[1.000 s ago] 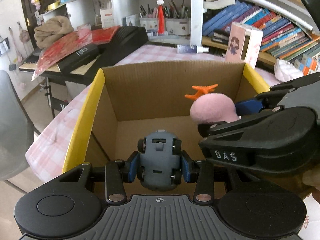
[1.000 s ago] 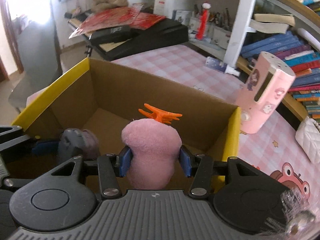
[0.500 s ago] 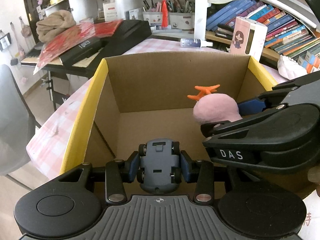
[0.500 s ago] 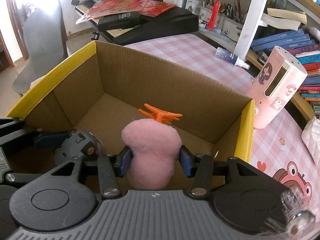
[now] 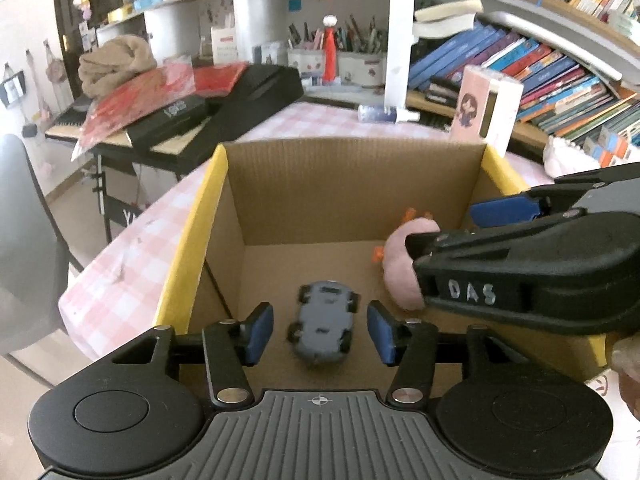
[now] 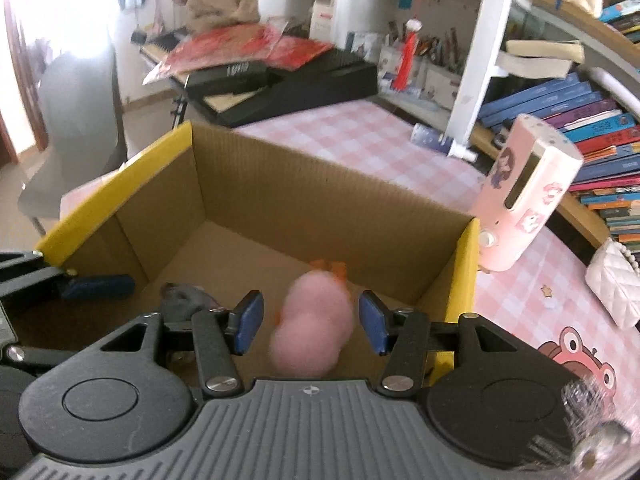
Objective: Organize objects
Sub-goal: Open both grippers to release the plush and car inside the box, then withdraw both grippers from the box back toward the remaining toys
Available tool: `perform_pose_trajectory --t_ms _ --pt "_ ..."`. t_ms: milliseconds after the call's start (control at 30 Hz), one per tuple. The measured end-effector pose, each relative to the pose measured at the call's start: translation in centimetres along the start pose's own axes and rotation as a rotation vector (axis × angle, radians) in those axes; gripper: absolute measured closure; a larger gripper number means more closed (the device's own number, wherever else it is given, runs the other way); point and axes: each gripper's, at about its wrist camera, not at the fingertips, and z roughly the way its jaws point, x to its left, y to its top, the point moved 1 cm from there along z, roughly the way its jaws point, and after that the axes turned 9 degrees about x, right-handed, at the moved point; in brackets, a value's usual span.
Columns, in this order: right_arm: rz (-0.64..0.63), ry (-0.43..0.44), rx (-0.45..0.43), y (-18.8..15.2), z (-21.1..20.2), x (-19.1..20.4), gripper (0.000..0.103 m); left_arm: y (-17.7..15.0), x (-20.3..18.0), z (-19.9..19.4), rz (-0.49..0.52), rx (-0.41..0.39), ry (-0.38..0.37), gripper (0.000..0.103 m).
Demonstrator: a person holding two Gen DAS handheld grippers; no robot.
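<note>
An open cardboard box point(image 5: 352, 184) with yellow rims stands on the pink checked table; it also shows in the right wrist view point(image 6: 280, 196). My left gripper point(image 5: 320, 334) is open above the box; the grey toy car point(image 5: 324, 326) is loose between its pads, blurred, inside the box. My right gripper point(image 6: 308, 328) is open too; the pink plush toy point(image 6: 312, 328) with orange parts is blurred and free between its pads. The plush toy point(image 5: 400, 276) and the right gripper's body show at the right of the left wrist view. The car point(image 6: 184, 300) shows partly in the right wrist view.
A pink cartoon-printed device point(image 6: 524, 196) stands just beyond the box's far right corner. A small spray bottle point(image 5: 380, 114) lies on the table behind. Bookshelves point(image 5: 540, 72) run along the right, a black keyboard point(image 5: 224, 100) with red papers at the left. A white quilted bag point(image 6: 616, 280) lies at the right.
Both grippers have opened. The grey car and the pink plush toy have left the pads and dropped into the box; both look motion-blurred.
</note>
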Motion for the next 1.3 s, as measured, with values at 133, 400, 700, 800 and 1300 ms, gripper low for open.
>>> perform_pose_trajectory --t_ms 133,400,700,800,1300 --pt "0.073 -0.017 -0.064 -0.3 -2.1 -0.5 0.052 -0.2 0.3 -1.8 -0.010 -0.056 -0.005 0.042" --pt "0.210 -0.110 -0.207 -2.0 -6.9 -1.2 0.045 -1.6 1.7 -5.5 -0.064 -0.170 -0.007 0.018" --pt "0.264 -0.198 -0.271 -6.2 -10.3 0.0 0.036 -4.3 3.7 -7.7 -0.117 -0.188 -0.004 0.016" --pt "0.289 -0.209 -0.263 -7.9 -10.8 0.6 0.035 -5.4 4.2 -8.2 -0.123 -0.187 0.008 0.012" --pt "0.299 -0.192 -0.156 -14.5 -12.2 7.3 0.025 -13.1 6.0 -10.9 -0.136 -0.114 0.029 0.008"
